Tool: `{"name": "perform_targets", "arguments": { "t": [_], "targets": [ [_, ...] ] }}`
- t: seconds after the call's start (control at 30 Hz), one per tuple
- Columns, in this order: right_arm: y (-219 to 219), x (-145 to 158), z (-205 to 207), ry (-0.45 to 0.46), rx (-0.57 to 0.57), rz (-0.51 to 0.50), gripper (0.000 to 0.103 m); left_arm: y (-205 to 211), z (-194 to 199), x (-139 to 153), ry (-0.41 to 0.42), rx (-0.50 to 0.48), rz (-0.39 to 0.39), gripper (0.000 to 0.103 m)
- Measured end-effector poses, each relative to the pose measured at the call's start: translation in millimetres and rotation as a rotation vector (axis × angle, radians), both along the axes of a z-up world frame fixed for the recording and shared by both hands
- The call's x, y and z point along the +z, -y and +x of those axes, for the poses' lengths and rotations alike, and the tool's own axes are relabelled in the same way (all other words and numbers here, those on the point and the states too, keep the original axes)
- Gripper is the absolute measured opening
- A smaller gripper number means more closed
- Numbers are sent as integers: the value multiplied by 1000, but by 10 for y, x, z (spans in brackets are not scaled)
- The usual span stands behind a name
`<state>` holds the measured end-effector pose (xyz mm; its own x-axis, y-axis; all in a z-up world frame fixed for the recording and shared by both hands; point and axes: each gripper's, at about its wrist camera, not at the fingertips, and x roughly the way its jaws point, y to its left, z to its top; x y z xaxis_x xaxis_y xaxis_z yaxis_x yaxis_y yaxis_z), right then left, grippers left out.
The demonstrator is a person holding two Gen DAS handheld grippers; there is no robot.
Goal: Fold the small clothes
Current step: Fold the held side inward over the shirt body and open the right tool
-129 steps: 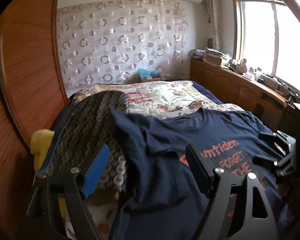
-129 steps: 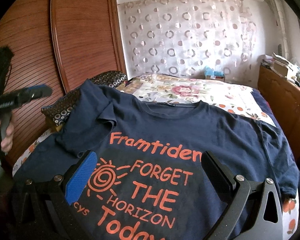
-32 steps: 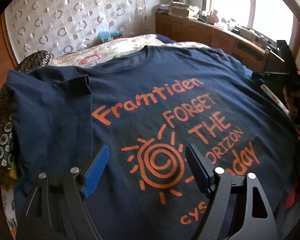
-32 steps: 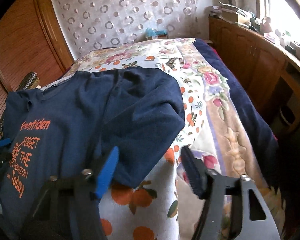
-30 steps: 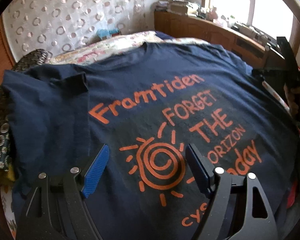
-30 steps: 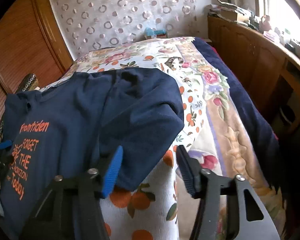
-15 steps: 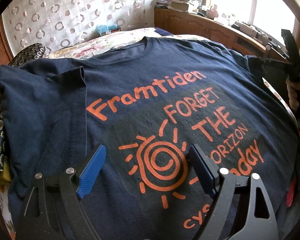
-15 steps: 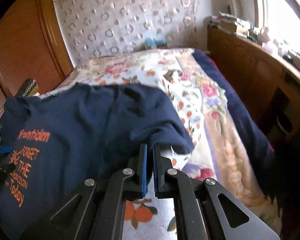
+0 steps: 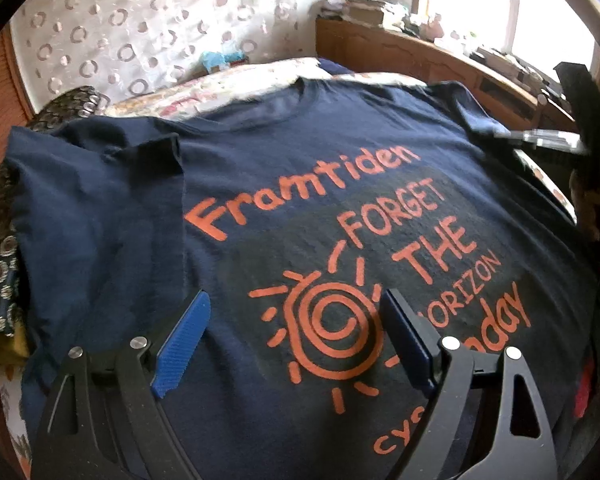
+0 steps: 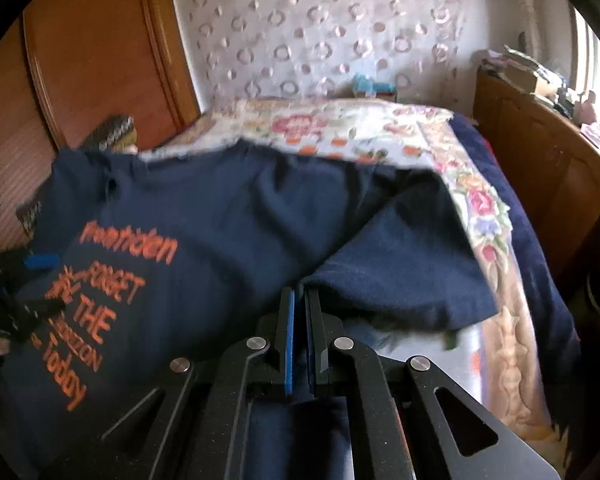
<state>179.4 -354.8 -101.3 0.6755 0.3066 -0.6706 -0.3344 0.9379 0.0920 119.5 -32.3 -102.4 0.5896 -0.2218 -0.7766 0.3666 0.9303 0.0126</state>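
Right gripper jaws, earlier apart, now clamp T-shirt sleeve; left gripper jaws wide, empty.

The wooden cabinet bounds the bed's far side; the floral quilt lies bare.
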Motion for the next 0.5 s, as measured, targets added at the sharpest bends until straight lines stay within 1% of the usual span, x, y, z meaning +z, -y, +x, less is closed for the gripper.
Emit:
{"name": "perform_targets", "arguments": {
  "t": [0.07, 0.13, 0.23, 0.27, 0.37, 0.4, 0.43, 0.47, 0.5],
  "targets": [
    [-35, -56, 37, -24, 4, -12, 5, -56, -27, 43, 13, 24, -24, 87],
    [-22, -49, 47, -18, 5, -11, 5, -97, -78, 114, 40, 37, -52, 87],
    [-7, -103, 71, -39, 6, -24, 5, -126, -217, 273, 119, 49, -78, 87],
    [-28, -60, 89, -39, 6, -27, 5, -130, -263, 323, 143, 48, -85, 87],
    [-23, -3, 50, -32, 2, -35, 11, -114, -390, 469, 198, 46, -99, 87],
    [-24, 48, -13, -27, 3, -31, 15, -114, -427, 518, 212, 44, -105, 87],
    [-18, 86, -55, -18, 7, -24, 24, -106, -471, 561, 228, 40, -112, 87],
    [20, 132, -99, -2, 3, -21, 28, -98, -519, 604, 246, 36, -121, 87],
    [67, 180, -148, 16, -5, -20, 35, -90, -553, 638, 258, 33, -127, 87]
  ]
}}
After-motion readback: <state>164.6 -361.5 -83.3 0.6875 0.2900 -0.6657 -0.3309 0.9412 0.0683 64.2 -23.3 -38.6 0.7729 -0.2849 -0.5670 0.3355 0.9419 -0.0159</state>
